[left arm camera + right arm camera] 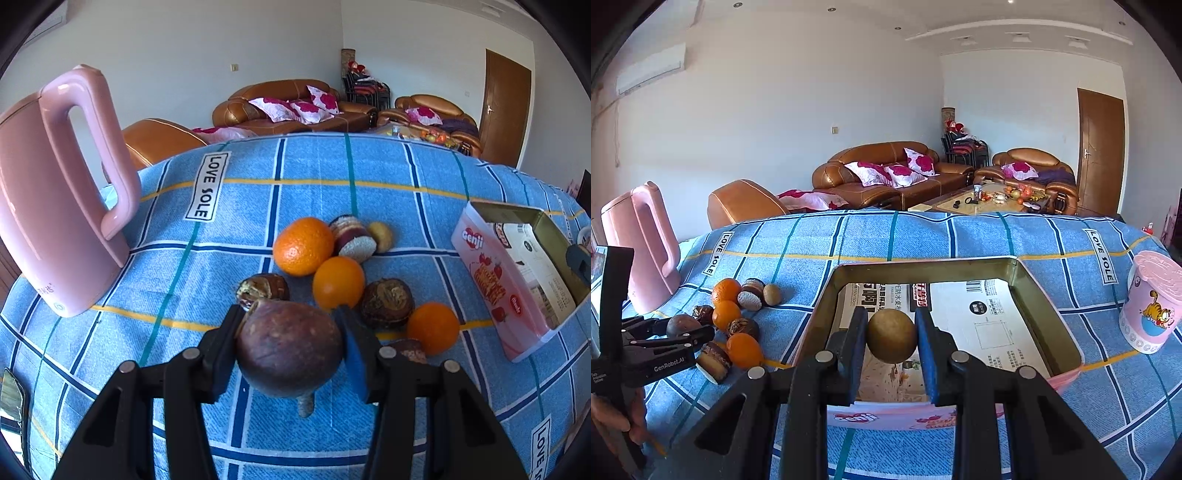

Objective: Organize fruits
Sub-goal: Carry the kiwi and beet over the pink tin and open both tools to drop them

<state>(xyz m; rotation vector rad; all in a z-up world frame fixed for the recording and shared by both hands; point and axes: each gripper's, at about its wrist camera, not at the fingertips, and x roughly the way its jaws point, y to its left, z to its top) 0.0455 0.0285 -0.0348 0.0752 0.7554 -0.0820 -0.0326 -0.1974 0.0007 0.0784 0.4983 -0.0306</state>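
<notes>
Fruits lie mostly in a loose pile on the blue checked cloth over the tabletop, so the sorting looks barely begun. The pile holds three oranges, several dark brown wrinkled fruits, a cut purple-and-white piece and a small yellowish-brown fruit, all touching or just beside one another.

The left gripper is clamped on a large dark purple-brown fruit, held just above the cloth at the near edge of the pile. The right gripper is clamped on a round golden-brown fruit and hangs over the open pink Genji tin, which stands to the right of the pile. Only printed paper lining shows on the tin's floor; no fruit appears inside, though its near part is hidden behind the gripper.

Judging from this, the golden-brown fruit would be the first to go in, the purple-brown one next, and the whole pile remains. A pink kettle stands left of the fruit and a pink cartoon cup right of the tin, both well apart from the work.
</notes>
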